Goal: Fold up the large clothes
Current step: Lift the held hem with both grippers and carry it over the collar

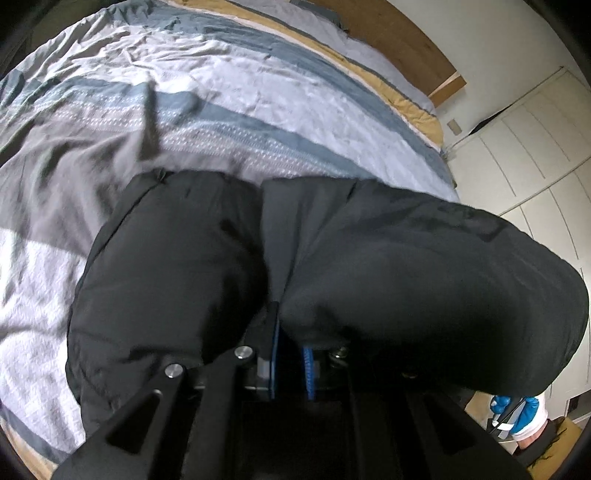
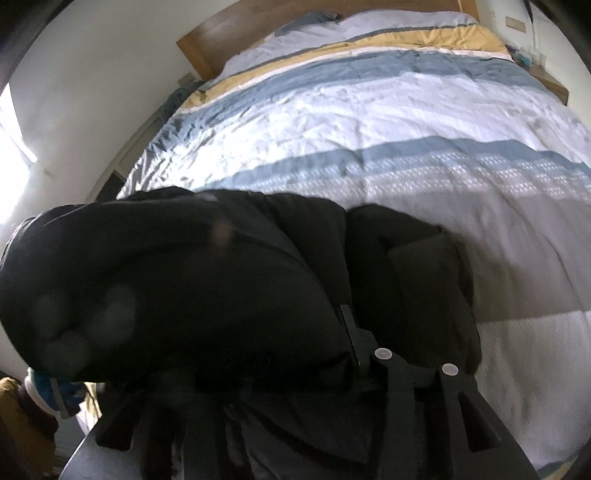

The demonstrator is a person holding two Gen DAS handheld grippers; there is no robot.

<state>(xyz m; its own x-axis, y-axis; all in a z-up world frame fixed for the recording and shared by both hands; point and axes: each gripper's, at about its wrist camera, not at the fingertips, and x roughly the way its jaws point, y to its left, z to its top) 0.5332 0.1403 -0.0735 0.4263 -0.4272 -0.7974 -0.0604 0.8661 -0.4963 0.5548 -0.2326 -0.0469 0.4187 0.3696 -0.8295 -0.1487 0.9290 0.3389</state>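
— Hanging over the near part of the bed: black padded garment, bunched, long axis running side to side between both tools. Pointing which end where? Cannot tell.

— Left gripper: pressed together, pinching a fold of garment between blue pads. Right gripper: mostly buried under black cloth; one finger showing, spread or gripping cannot tell.

— Beyond: striped duvet, wrinkled, wide open toward the wooden headboard. Far edge of garment free above it.

— Off to one side: white cupboard doors, near the bed's edge. Below the garment: gloved hand, blue and white.
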